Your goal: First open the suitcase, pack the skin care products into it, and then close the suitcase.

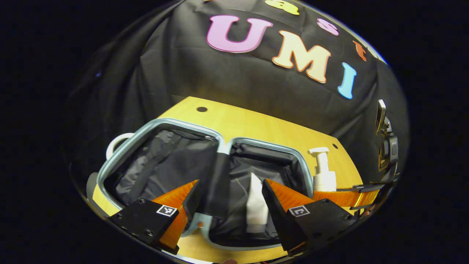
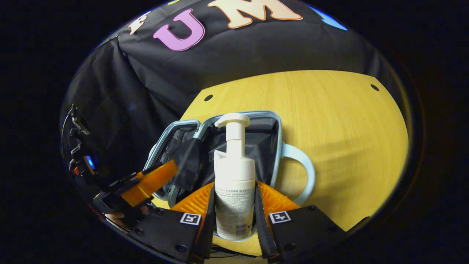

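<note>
Gripping a white pump bottle (image 2: 234, 183) upright by its lower body, the right gripper (image 2: 234, 216) has both fingers pressed against the bottle's sides, the long-nozzled pump head standing tall and small print running down its pale label. Behind it the suitcase (image 2: 278, 146) lies open flat on the wooden table (image 2: 348, 128), pale blue at the rim and handle with black lining in both halves. In the left gripper view, the left gripper (image 1: 231, 198) hangs with jaws apart, grasping nothing, above a white tube (image 1: 255, 201) resting in one half.
</note>
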### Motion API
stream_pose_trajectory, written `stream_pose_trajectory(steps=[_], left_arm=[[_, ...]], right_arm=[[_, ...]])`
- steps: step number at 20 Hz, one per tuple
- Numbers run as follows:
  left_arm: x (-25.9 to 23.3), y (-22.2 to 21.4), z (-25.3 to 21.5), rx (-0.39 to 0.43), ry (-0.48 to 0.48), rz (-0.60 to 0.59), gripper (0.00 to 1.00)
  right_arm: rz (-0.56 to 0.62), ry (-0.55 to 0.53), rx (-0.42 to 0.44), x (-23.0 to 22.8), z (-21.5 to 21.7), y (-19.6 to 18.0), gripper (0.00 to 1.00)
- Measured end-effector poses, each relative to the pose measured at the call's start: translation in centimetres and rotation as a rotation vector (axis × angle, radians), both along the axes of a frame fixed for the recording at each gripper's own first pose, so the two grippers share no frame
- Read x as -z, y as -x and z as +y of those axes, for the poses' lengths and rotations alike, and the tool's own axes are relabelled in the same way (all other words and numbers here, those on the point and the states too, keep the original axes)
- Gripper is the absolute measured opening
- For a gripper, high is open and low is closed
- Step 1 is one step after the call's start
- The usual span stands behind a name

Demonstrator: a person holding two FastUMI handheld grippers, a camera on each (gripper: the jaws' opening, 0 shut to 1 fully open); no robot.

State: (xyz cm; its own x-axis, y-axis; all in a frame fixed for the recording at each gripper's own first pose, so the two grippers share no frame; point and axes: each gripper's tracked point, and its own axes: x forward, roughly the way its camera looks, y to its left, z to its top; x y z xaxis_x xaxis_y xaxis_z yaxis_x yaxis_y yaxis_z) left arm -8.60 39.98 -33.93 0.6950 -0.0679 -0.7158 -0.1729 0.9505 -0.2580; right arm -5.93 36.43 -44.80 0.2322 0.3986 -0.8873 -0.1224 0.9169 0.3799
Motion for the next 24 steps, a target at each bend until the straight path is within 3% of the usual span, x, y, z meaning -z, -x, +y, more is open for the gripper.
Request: stream_pose_trajectory(steps=[9, 16, 20, 24], left_arm=[[0.0, 4.8, 10.0, -0.256, -0.052, 0.047, 0.95], [-1.4, 5.8, 14.7, -0.322, -0.109, 0.055, 0.94], [-1.1, 5.0, 17.0, -0.321, -0.138, 0.057, 0.94], [-1.0, 3.5, 21.0, -0.342, -0.160, 0.053, 0.94]], right_arm=[[0.109, 0.117, -0.076, 5.2, 1.2, 1.4, 0.53], [0.174, 0.230, -0.063, 7.6, 1.3, 1.7, 0.53], [0.164, 0.196, -0.059, 6.9, 2.1, 1.5, 0.66], [0.082, 0.111, -0.044, 3.9, 3.4, -0.1, 0.98]])
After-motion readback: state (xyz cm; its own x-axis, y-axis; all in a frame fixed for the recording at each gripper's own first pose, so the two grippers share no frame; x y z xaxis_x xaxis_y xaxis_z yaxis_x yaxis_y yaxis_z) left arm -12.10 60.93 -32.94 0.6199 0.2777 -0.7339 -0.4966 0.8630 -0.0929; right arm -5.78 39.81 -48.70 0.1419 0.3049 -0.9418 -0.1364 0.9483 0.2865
